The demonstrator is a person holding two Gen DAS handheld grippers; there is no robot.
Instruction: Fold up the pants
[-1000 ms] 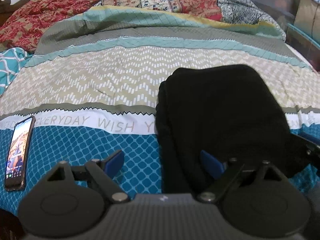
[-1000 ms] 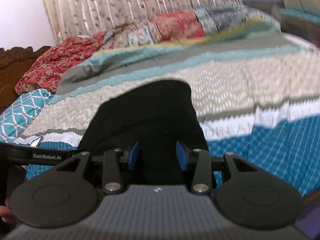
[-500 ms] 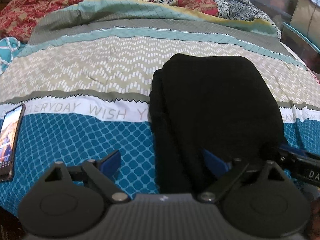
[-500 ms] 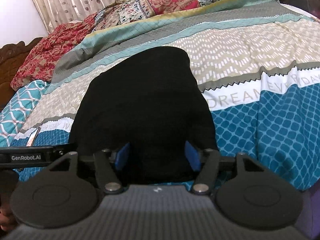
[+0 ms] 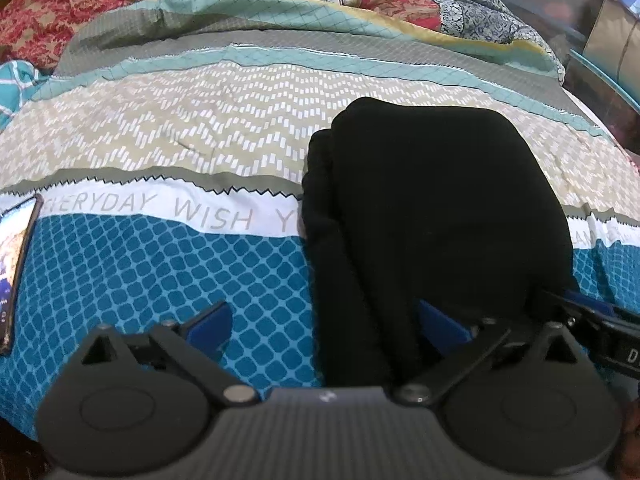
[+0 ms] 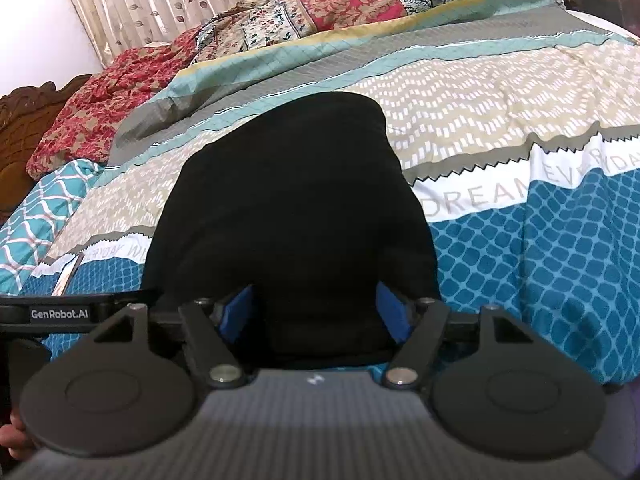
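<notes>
The black pants point(image 5: 432, 220) lie as a folded bundle on the patterned bedspread point(image 5: 168, 264). My left gripper point(image 5: 326, 322) hovers at their near left corner. Its jaws are opening wide: the left pad stands over bare bedspread, the right pad over the cloth, neither pressing. In the right wrist view the pants point(image 6: 288, 208) run away from me. My right gripper point(image 6: 316, 314) straddles their near end, its jaws opening, the cloth lying loose between the blue pads point(image 6: 240, 312). The other gripper's arm shows in each view: the right gripper's arm point(image 5: 600, 336) and the left gripper's arm point(image 6: 60, 314).
A phone point(image 5: 16, 268) lies on the bedspread at the far left, seen also as the phone point(image 6: 70, 276) in the right wrist view. Crumpled red and floral quilts point(image 6: 320, 12) are heaped at the bed's far side. A carved wooden headboard point(image 6: 24, 120) stands left.
Both pairs of jaws have spread wider. The right gripper has sunk closer to the pants and let go of their near end. The left gripper has stayed put.
</notes>
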